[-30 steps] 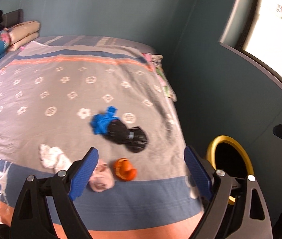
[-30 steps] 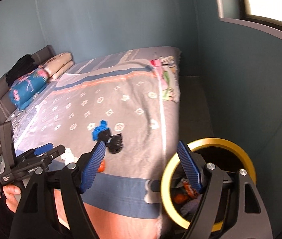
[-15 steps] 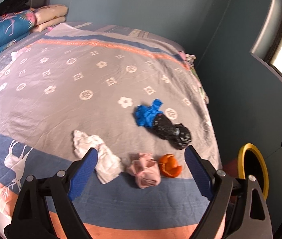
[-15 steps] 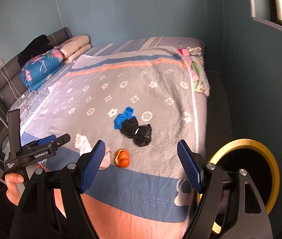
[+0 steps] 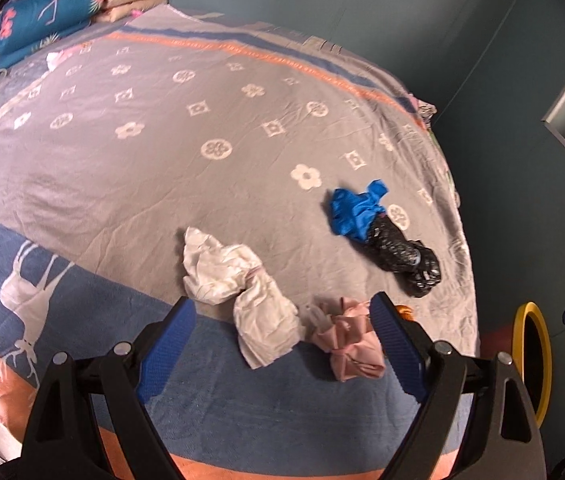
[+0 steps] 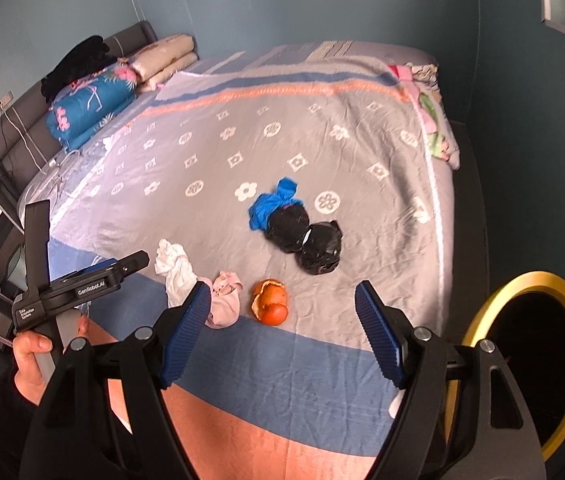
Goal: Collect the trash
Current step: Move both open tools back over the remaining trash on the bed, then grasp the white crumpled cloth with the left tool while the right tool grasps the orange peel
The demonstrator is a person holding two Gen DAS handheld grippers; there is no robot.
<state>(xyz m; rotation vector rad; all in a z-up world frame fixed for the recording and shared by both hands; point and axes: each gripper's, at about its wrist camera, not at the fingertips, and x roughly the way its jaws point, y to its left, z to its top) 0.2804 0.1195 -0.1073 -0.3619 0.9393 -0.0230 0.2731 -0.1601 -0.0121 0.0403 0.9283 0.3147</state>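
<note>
Both my wrist cameras look steeply down along their fingers onto the bed (image 5: 210, 184), the left nearer; both share the white tissue (image 5: 238, 280) (image 6: 174, 266).

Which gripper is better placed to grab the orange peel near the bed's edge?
Right. The right gripper is open with the orange peel framed between its fingers. The left gripper frames the crumpled white tissue and pink wad instead.
</note>
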